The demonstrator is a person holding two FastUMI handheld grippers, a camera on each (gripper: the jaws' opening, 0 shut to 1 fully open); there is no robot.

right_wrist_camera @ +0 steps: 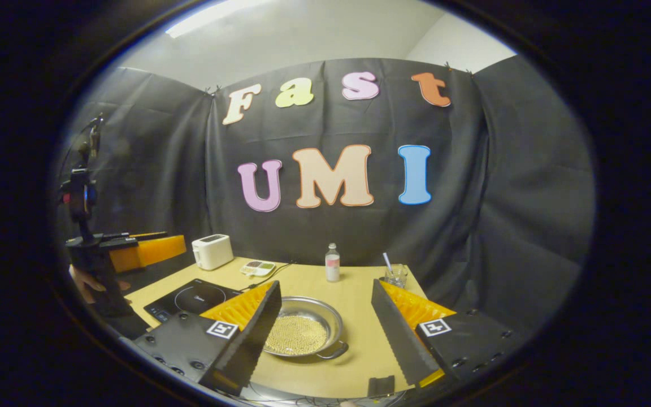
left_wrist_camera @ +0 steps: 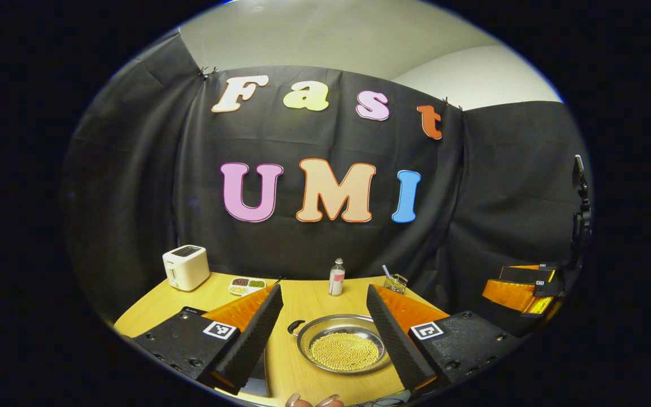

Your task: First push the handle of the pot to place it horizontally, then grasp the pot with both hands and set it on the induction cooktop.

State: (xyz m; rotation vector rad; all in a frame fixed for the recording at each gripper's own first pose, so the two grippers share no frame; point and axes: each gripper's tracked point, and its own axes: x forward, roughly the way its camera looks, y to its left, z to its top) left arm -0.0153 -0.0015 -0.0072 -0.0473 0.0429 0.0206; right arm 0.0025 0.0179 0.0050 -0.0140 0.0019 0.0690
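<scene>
While each hand-held gripper [left_wrist_camera: 325, 322] [right_wrist_camera: 325, 316] gapes wide, the pot [left_wrist_camera: 343, 343] holds small golden beads [left_wrist_camera: 345, 350].

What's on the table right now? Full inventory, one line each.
pot: 1, silver, filled with small golden beads, table centre, loop handles at its sides
induction cooktop: 1, black, table's left part as the right gripper view shows it
toaster: 1, white, back left corner
divided dish: 1, white, holds brown, green and pale bits, beside the toaster
bottle: 1, clear with pink label, back centre
glass: 1, clear, stick standing in it, back right
table: 1, light wood
left gripper: 1, jaws wide apart, above the pot
right gripper: 1, jaws wide apart, nothing between them
hand: 1, holding the left gripper's handle
</scene>
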